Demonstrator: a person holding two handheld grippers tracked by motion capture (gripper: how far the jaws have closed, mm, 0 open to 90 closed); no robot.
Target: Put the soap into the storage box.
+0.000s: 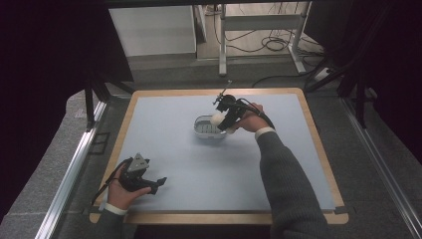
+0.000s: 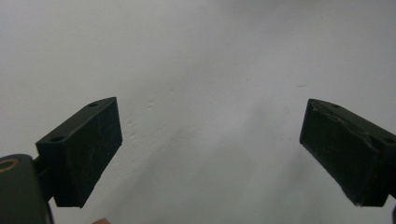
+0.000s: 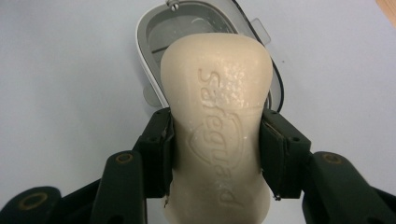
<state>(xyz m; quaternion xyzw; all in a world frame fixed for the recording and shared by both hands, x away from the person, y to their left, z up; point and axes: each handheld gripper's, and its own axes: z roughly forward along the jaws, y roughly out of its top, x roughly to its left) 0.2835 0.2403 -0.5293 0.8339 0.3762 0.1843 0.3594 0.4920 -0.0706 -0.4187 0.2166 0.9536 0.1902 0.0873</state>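
Observation:
A cream bar of soap [image 3: 217, 126] with raised lettering is clamped at its waist between the two black jaws of my right gripper [image 3: 216, 151]. In the high view that right gripper [image 1: 224, 121] holds the soap [image 1: 217, 119] just above the right end of a white soap dish [image 1: 203, 126] near the table's middle. The dish [image 3: 154, 32] lies behind the bar in the right gripper view, its grey inside partly hidden. My left gripper [image 1: 158, 183] rests near the table's front left corner. Its jaws stand wide apart with only bare table between them, around the left gripper [image 2: 210, 154].
A pale blue mat [image 1: 164, 154] covers the table, framed by a wooden rim [image 1: 318, 144]. Beyond the far edge are table legs and cables [image 1: 271, 45] on the floor. A metal rail [image 1: 69, 169] runs along the left side.

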